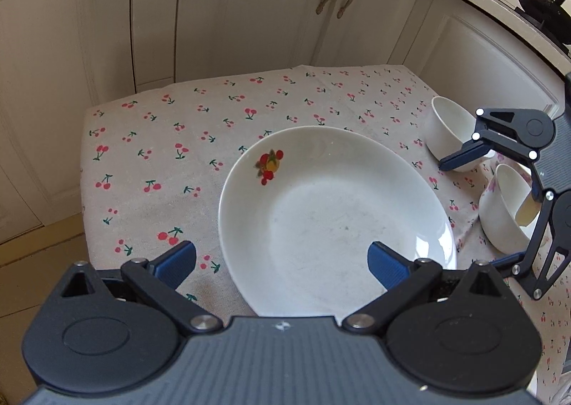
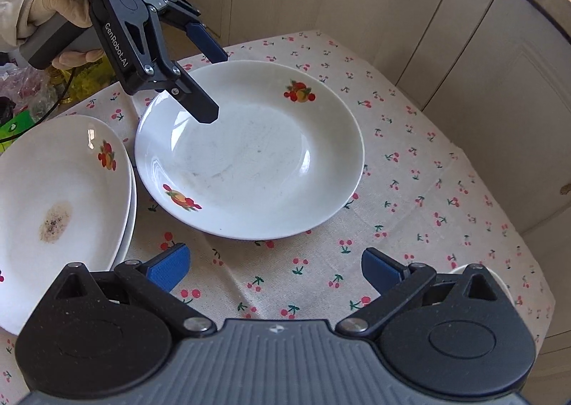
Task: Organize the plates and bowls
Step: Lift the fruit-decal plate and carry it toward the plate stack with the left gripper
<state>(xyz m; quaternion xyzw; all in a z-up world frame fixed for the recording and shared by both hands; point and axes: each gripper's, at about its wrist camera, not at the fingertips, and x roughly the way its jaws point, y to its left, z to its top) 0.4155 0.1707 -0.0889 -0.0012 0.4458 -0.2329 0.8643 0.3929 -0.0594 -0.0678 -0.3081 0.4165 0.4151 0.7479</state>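
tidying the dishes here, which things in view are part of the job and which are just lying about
Part of the job:
- single plate
- stack of plates, top one stained
- two bowls
- left hand-held gripper and right hand-held gripper, both open and empty

Just lying about:
- cherry tablecloth
- black pan on the counter
- plastic bags

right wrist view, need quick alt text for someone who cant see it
A white plate with fruit prints sits on a cherry-print tablecloth, with the open left gripper held by a gloved hand poised over its far rim. A stack of plates, the top one stained, lies at left; the open right gripper fills the foreground.
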